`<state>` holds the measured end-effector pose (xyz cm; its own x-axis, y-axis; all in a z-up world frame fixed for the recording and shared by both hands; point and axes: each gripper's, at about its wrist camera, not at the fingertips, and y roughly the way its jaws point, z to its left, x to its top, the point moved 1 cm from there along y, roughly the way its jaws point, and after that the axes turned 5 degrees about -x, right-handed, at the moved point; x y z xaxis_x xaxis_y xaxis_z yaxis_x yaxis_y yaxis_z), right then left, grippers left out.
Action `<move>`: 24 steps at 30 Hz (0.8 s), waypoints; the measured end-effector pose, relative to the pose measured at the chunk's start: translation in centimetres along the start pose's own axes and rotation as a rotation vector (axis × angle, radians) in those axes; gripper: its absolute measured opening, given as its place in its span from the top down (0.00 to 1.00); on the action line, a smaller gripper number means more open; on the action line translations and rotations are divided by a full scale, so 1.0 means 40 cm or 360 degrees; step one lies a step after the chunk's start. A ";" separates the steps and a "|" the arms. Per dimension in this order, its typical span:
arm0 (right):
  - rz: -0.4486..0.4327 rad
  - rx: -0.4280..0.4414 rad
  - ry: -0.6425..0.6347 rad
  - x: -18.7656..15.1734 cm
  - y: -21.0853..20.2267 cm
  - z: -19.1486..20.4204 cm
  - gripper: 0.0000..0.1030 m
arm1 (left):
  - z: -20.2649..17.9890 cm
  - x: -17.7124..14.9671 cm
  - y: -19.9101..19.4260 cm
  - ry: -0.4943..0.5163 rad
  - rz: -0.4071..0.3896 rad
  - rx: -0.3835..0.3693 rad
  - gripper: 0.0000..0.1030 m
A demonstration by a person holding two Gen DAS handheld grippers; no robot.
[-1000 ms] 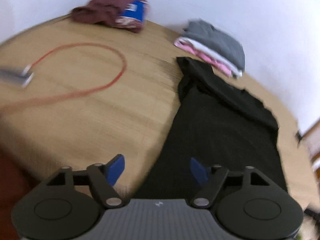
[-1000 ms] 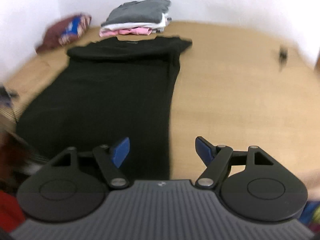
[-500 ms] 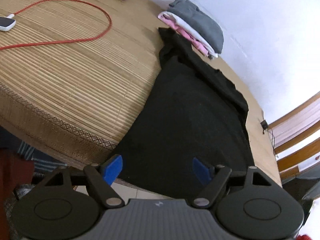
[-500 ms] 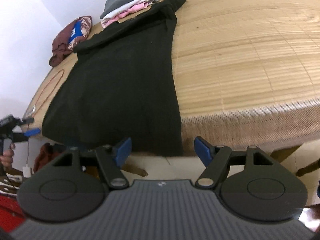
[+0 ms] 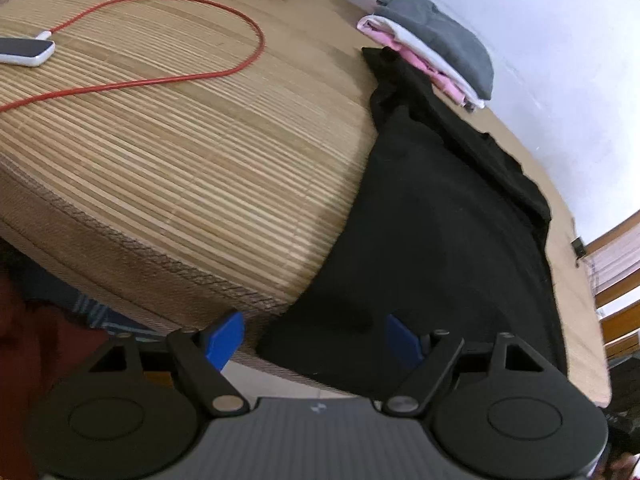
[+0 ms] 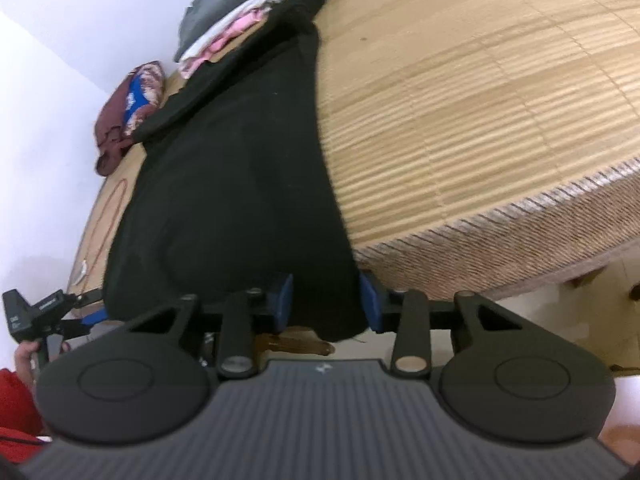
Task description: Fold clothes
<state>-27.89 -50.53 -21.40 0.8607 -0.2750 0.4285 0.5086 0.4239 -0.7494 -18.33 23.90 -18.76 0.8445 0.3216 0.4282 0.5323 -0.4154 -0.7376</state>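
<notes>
A long black garment point(image 5: 432, 232) lies spread on the bamboo-mat table point(image 5: 172, 144), its hem hanging over the near edge. My left gripper point(image 5: 314, 338) is open, its blue pads either side of the hem's left corner. In the right wrist view the black garment point(image 6: 240, 168) fills the middle. My right gripper point(image 6: 325, 306) is partly closed, with the hem's right corner between its pads; no firm grip shows. My left gripper also shows in the right wrist view point(image 6: 52, 312).
A folded stack of grey, white and pink clothes point(image 5: 436, 44) lies at the far end. A maroon and blue bundle point(image 6: 128, 120) lies far left. A red cable point(image 5: 160, 76) with a white device point(image 5: 24, 52) lies on the mat. A wooden chair point(image 5: 616, 280) stands at the right.
Both grippers have dropped to the table's near edge at the hem. The right gripper's jaws have narrowed around the hem corner. The left gripper stays open.
</notes>
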 end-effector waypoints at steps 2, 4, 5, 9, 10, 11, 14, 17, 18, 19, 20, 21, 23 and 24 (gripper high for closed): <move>0.0003 -0.0001 0.0029 0.001 0.003 -0.007 0.61 | 0.009 0.003 0.007 -0.0019 0.0027 -0.0010 0.22; 0.0004 0.0003 0.0029 0.001 0.007 -0.004 0.61 | 0.016 0.009 0.019 -0.0045 0.0057 -0.0023 0.22; 0.0008 0.0011 0.0022 0.002 0.010 0.000 0.61 | 0.022 0.010 0.023 -0.0069 0.0069 -0.0041 0.23; 0.0034 0.0015 -0.0028 0.003 0.023 0.015 0.87 | 0.048 0.012 0.035 -0.0162 0.0162 -0.0176 0.58; 0.0037 0.0017 -0.0037 0.003 0.024 0.016 0.90 | 0.053 0.011 0.033 -0.0177 0.0179 -0.0220 0.80; 0.0041 0.0044 -0.0027 0.002 0.023 0.015 0.91 | 0.057 0.010 0.030 -0.0189 0.0191 -0.0259 0.88; 0.0040 0.0073 -0.0004 -0.002 0.016 0.014 0.92 | 0.037 0.011 0.015 -0.0144 0.0188 -0.0278 0.90; 0.0026 0.0093 0.0028 -0.006 -0.001 0.011 0.92 | 0.011 0.013 -0.004 -0.0108 0.0171 -0.0276 0.90; 0.0018 0.0111 0.0050 -0.008 -0.011 0.009 0.92 | 0.005 0.014 -0.011 -0.0126 0.0154 -0.0281 0.90; 0.0006 0.0130 0.0074 -0.010 -0.024 0.009 0.92 | 0.002 0.010 -0.022 -0.0153 0.0140 -0.0288 0.90; -0.0006 0.0148 0.0097 -0.012 -0.036 0.008 0.92 | -0.002 0.006 -0.034 -0.0182 0.0123 -0.0297 0.91; -0.0018 0.0167 0.0119 -0.014 -0.049 0.008 0.92 | -0.006 0.002 -0.045 -0.0206 0.0107 -0.0306 0.91; -0.0040 0.0215 0.0157 -0.017 -0.077 0.006 0.92 | -0.015 -0.006 -0.072 -0.0258 0.0071 -0.0336 0.91; -0.0059 0.0248 0.0175 -0.019 -0.095 0.006 0.92 | -0.021 -0.009 -0.088 -0.0279 0.0051 -0.0359 0.91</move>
<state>-30.47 -51.71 -18.74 0.8376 -0.3821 0.3903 0.5451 0.5377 -0.6433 -20.47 24.51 -15.87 0.8484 0.4395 0.2952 0.5219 -0.6004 -0.6059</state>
